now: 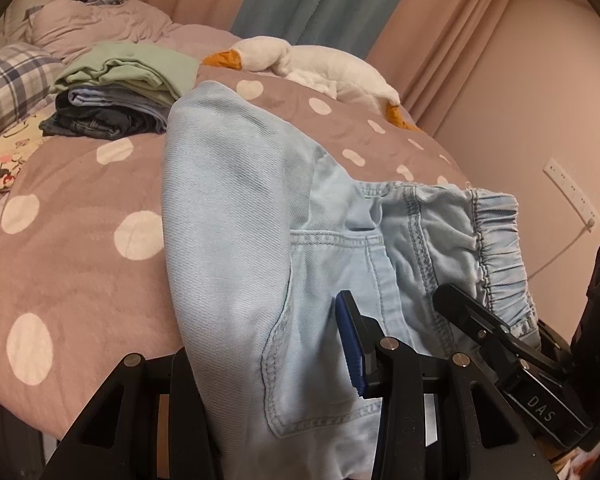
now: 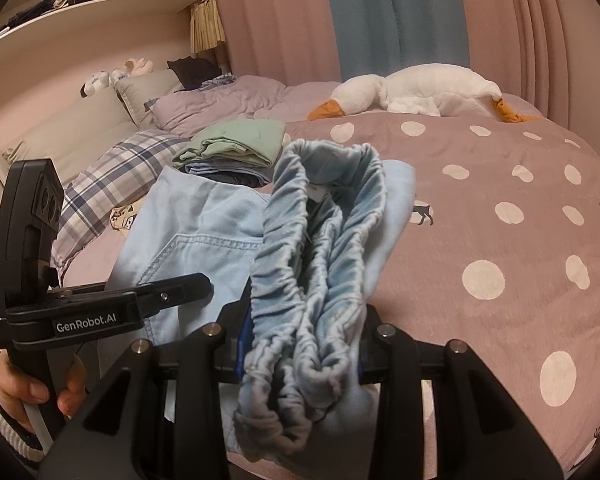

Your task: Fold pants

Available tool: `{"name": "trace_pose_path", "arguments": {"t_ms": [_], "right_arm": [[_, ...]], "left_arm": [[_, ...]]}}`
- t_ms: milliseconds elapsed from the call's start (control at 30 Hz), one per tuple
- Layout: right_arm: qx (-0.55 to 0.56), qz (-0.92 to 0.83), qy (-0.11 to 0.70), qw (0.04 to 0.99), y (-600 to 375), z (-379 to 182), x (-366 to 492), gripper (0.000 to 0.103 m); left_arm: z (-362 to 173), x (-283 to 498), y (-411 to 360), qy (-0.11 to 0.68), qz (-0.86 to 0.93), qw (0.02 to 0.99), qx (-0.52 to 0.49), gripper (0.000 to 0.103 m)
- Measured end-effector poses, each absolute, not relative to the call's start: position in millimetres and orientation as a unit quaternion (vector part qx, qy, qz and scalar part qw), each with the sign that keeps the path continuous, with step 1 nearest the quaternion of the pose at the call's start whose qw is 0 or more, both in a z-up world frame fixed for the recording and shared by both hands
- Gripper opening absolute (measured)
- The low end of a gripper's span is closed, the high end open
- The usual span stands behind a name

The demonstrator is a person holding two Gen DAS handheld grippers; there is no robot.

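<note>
Light blue denim pants [image 1: 236, 216] hang over the dotted bed cover, lifted by both grippers. In the left wrist view my left gripper [image 1: 268, 336] is shut on the seat near a back pocket. Its blue-padded finger [image 1: 350, 344] presses the cloth, and the other finger is hidden under the fabric. In the right wrist view my right gripper [image 2: 304, 320] is shut on the bunched elastic waistband [image 2: 320, 240], which folds double between its fingers. The right gripper [image 1: 472, 312] also shows at the waistband edge in the left wrist view. A hand [image 2: 24, 392] holds the left gripper's handle.
A stack of folded clothes [image 1: 116, 96] [image 2: 236, 148] lies on the pink dotted bed cover [image 1: 80, 216] behind the pants. A white goose plush [image 2: 416, 88] lies at the far side, plaid pillows [image 2: 112, 176] to the left. Curtains and a wall with a socket [image 1: 572, 196] are beyond.
</note>
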State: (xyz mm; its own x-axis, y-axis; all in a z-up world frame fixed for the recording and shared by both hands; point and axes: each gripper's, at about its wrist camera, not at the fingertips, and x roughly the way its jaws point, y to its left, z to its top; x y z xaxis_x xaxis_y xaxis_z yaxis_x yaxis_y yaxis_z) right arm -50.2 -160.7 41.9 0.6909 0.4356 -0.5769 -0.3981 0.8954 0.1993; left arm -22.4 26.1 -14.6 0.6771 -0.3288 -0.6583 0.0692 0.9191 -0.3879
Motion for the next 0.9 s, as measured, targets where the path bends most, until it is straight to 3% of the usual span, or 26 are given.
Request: {"name": "trace_pose_path", "arguments": {"t_ms": [900], "right_arm": [[0.026, 0.227, 0.337, 0.913, -146.1, 32.4, -22.1, 0.037]], "left_arm": [[-21.6, 14.2, 23.8, 0.403, -0.094, 0.897, -0.153, 0.04]]}}
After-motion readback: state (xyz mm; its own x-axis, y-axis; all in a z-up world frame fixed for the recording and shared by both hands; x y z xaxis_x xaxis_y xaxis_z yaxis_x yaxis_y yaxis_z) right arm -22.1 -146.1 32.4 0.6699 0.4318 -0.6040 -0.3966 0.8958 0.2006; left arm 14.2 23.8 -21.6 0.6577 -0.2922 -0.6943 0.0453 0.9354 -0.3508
